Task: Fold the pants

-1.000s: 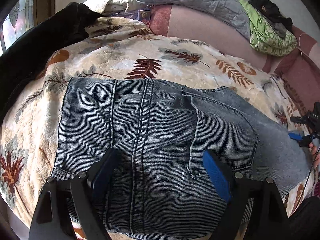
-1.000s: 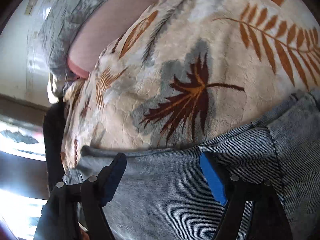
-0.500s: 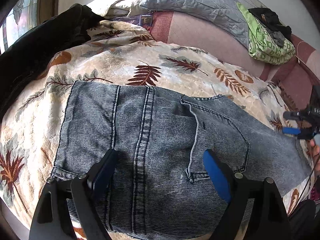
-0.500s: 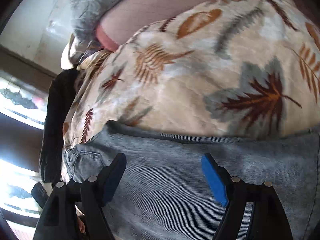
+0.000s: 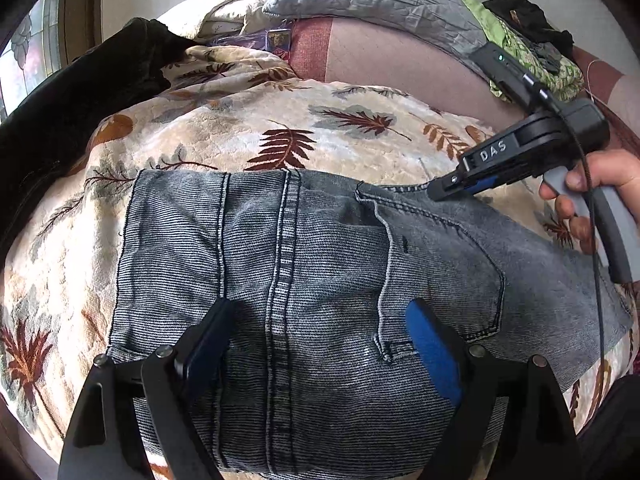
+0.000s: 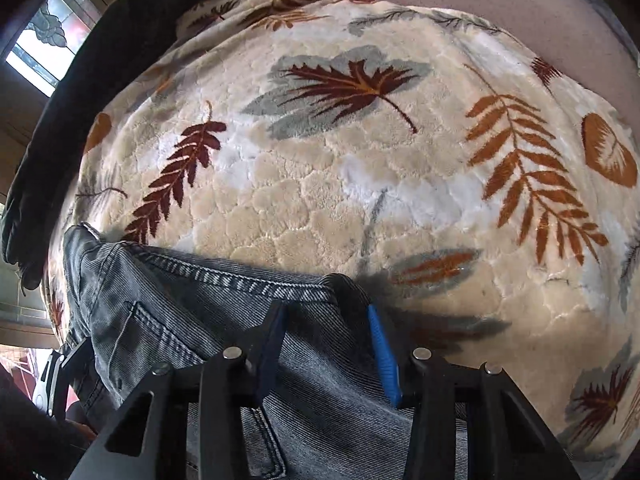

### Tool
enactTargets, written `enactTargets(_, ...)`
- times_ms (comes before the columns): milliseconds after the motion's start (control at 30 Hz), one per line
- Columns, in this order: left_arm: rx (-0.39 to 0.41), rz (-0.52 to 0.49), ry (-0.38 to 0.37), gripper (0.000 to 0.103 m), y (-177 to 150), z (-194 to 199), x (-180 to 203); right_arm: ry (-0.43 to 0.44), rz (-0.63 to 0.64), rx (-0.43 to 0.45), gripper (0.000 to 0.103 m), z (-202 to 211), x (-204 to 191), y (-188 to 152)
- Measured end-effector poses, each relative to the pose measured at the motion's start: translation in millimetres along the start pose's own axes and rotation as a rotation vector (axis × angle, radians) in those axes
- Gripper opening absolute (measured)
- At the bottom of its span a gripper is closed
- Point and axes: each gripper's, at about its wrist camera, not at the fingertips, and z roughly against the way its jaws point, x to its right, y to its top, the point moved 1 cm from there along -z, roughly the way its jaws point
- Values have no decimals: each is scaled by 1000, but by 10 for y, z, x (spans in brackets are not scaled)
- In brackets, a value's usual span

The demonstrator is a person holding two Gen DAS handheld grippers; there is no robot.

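On the bed, grey-blue washed denim pants point(image 5: 304, 280) lie flat across a cream plush blanket with rust and grey leaf print point(image 5: 248, 120), back pocket facing up.

Left wrist view: left hand-held gripper point(image 5: 320, 344) is above the pants' near portion, blue-padded fingers spread wide, nothing between them. Contact with the denim cannot be told. Only this view shows the right hand-held gripper point(image 5: 440, 190) from the side: tip set at the far edge of the pants near the pocket's upper corner, fingers appearing close together there. The person's right hand point(image 5: 592, 192) wraps its grey handle. Also only here: grey quilted pillow point(image 5: 380, 0), green patterned cloth point(image 5: 532, 60) with a dark item on top, and pink-brown sheet point(image 5: 400, 68) beyond the blanket.

Right wrist view: right hand-held gripper point(image 6: 328, 344) has its fingers narrowed around a raised fold of the pants' stitched edge point(image 6: 240, 276); denim fills the gap between the pads, so it has hold of the pants. This view alone shows that pinch up close, plus blanket pile beyond. Black fabric point(image 6: 80, 100) lies along the blanket's left side in both views.
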Motion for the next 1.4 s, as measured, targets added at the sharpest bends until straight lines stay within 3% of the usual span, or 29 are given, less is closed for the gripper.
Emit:
enactTargets(100,86,68,-32,88,67,155,-66,-2,42,-3,26,-18,-85,-19)
enactTargets(133,118,74,-26,88,92,199,-68,-12,47,-4,14,-29,-93,-14)
enactTargets(167,140,74,-20,88,113,221,-62,-21,48,-10,8,-39,-93,-1)
enactTargets(233,115,64,-8,88,131,144,-38,-53,73,-5,5,-35,-115,8)
enactTargets(333,-44,4,89,87,76,-196,-15,-134,148,56,5,107,-257,42)
enactTargets(400,-27,-28,116,88,69,-187,33,-194,205,106,5,198,-341,63)
enactTargets(500,-34,-41,127,88,56,-212,44,-261,251,99,5,18,-350,84)
enactTargets(600,-33,-54,131,88,44,-212,51,-289,266,99,5,-215,-336,67)
enactTargets(700,-30,-57,131,88,39,-202,55,-320,281,139,7,-157,-343,34)
enactTargets(767,-31,-53,129,88,44,-202,51,-299,260,146,13,-74,-321,9)
enactTargets(867,-31,-49,124,88,46,-203,42,-276,181,217,14,199,-267,-92)
enactTargets(1000,-28,-55,128,88,37,-202,48,-154,54,299,14,535,-204,-426)
enactTargets(1100,-28,-53,129,88,31,-202,53,-55,-41,272,14,505,-71,-682)
enactTargets(1200,-25,-59,135,88,29,-199,61,-82,-133,196,14,264,298,-840)
enactTargets(1300,-21,-59,137,88,23,-188,60,58,-291,234,14,379,707,-1030)
enactTargets(1400,-20,-59,140,88,19,-191,62,156,-347,284,15,638,971,-1283)
